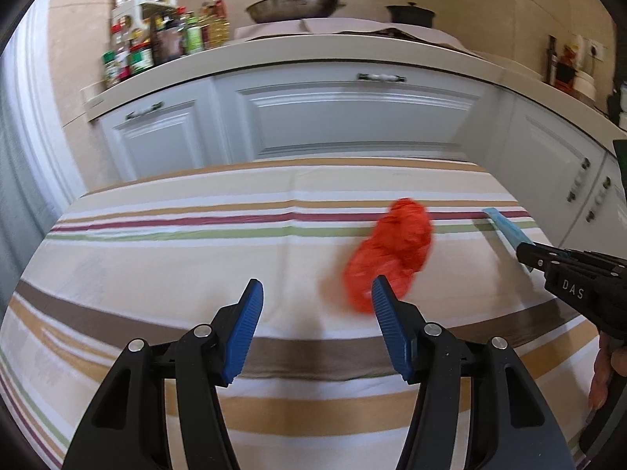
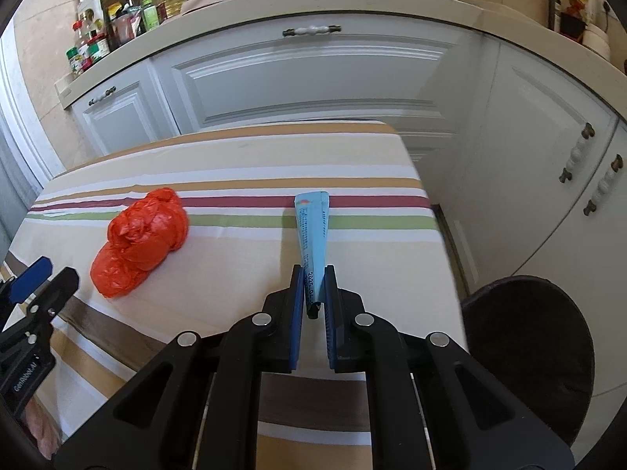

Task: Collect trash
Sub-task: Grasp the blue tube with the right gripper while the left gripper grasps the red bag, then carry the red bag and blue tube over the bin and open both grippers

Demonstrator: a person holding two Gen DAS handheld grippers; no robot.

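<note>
Gripped the flat light-blue paper wrapper [image 2: 312, 231] in the closed right tool [image 2: 313, 293], tip pointing ahead. Held the left tool [image 1: 315, 297] agape, crumpled orange-red plastic bag [image 1: 392, 250] just ahead-right on the striped-cloth counter [image 1: 176, 243]. Best centred over the bag before closing, pinching its bulk.

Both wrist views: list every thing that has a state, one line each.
left gripper: open, empty, above the cloth.
right gripper: shut on the blue packet.
blue packet: flattened, pinched at its near end.
red plastic bag: crumpled, lying loose on the striped tablecloth.
cabinet doors: closed.
</note>
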